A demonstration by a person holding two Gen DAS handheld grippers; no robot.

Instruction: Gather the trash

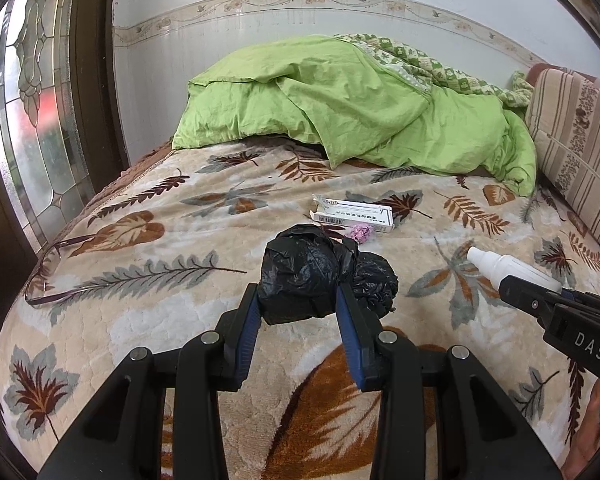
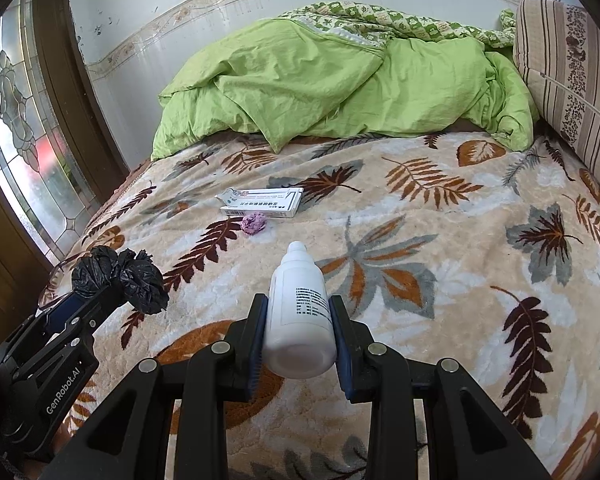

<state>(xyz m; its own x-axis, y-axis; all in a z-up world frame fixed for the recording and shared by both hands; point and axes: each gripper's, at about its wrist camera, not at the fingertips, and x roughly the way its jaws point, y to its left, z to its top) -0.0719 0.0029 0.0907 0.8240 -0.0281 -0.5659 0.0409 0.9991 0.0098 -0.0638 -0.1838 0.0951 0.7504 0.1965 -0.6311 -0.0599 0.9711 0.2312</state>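
At nine o'clock in the left wrist view a thin-framed pair of glasses (image 1: 56, 268) lies on the plush, leaf-printed blanket (image 1: 148, 312). At the centre, the left gripper (image 1: 298, 300) is clamped on a crumpled black plastic bag (image 1: 316, 276), glossy and wadded into two knotted lumps, its blue pads pressing the bag's sides. Toward twelve o'clock of the bag, on the blanket, rests a flat white cardboard box (image 1: 352, 214) with one end flap open, and touching its near edge a small crinkled purple wad (image 1: 360, 233). At three o'clock the right gripper (image 1: 512, 280) comes in holding a smooth white plastic bottle (image 1: 496, 262), nozzle pointing to ten o'clock.

In the right wrist view the bottle (image 2: 300, 312), rounded with a printed label, is squeezed between the right gripper's pads (image 2: 260, 332), nozzle to twelve o'clock. A rumpled green duvet (image 2: 300, 76) is heaped at twelve o'clock; a striped cushion (image 2: 568, 80) stands at two.
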